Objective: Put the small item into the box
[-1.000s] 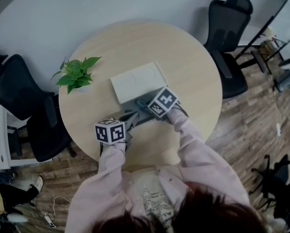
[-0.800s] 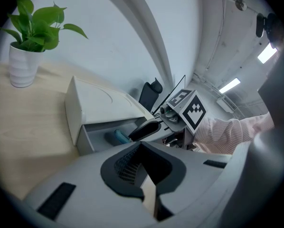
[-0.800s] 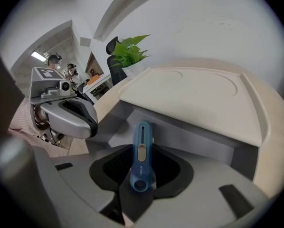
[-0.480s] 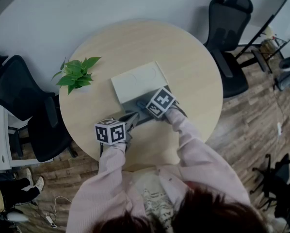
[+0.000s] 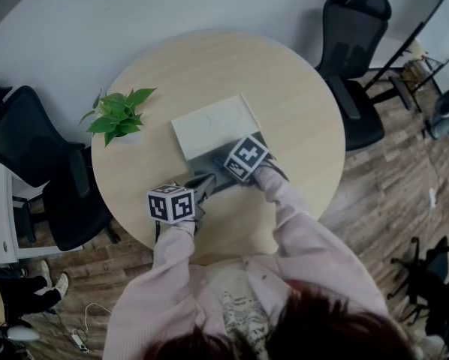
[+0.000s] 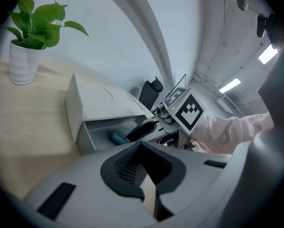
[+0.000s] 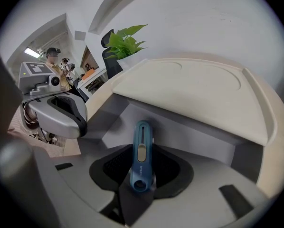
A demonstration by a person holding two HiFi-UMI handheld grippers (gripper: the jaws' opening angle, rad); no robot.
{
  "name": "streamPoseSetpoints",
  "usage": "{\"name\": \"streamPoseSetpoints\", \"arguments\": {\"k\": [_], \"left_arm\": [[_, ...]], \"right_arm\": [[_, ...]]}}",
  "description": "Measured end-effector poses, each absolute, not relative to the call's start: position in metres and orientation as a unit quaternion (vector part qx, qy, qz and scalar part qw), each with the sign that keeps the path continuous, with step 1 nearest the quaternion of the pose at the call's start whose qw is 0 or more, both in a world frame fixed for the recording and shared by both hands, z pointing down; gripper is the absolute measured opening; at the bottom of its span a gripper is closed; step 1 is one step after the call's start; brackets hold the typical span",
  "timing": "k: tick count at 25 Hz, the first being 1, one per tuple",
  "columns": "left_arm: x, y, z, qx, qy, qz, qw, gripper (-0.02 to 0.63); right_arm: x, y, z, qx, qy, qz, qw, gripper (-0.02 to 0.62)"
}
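Observation:
The box is white with a flat lid [image 5: 209,126] folded back and a grey open tray [image 5: 198,165] in front of it. My right gripper [image 7: 141,182] is shut on a small blue item with a grey slider [image 7: 141,156], its far end reaching into the tray against the inner wall [image 7: 189,137]. In the left gripper view the blue item [image 6: 117,137] lies low inside the tray under the right gripper's finger [image 6: 143,130]. My left gripper [image 5: 204,181] rests at the tray's near left corner, jaws nearly together with nothing between them [image 6: 144,175].
A potted green plant [image 5: 119,115] stands on the round wooden table [image 5: 299,111] left of the box. Black office chairs stand at the far right [image 5: 352,58] and at the left [image 5: 29,148]. A person [image 7: 52,56] stands in the background of the right gripper view.
My right gripper has shifted a little to the left and farther over the tray with the blue item. The left gripper has stayed put.

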State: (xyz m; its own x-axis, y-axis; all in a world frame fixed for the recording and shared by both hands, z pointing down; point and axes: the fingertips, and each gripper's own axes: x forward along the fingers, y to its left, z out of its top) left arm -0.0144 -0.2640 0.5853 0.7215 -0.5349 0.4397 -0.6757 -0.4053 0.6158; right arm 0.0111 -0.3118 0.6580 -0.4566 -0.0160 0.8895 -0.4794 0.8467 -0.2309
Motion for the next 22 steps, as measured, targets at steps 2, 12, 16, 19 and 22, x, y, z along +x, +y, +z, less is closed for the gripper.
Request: {"name": "streamPoseSetpoints", "arguments": {"k": [2, 12, 16, 19, 22], "left_arm": [[-0.015, -0.2643, 0.5854, 0.833, -0.364, 0.086, 0.407, 0.009], [-0.0171, -0.2651, 0.5858, 0.832, -0.366, 0.086, 0.408, 0.009], [-0.0156, -0.2634, 0.586, 0.832, -0.366, 0.087, 0.407, 0.009], [-0.0143, -0.2632, 0.5859, 0.832, -0.365, 0.088, 0.407, 0.009], [-0.0124, -0.2619, 0.5857, 0.833, -0.364, 0.088, 0.408, 0.009]], "right_arm": [[0.0112, -0.312, 0.6588, 0.151, -0.82, 0.23, 0.502, 0.126], [0.0107, -0.3128, 0.6609, 0.161, -0.814, 0.2, 0.521, 0.127], [0.0059, -0.3127, 0.6582, 0.165, -0.818, 0.181, 0.521, 0.127], [0.0082, -0.3129, 0.66, 0.172, -0.812, 0.177, 0.528, 0.127], [0.0117, -0.3117, 0.6604, 0.179, -0.807, 0.173, 0.535, 0.127]]}}
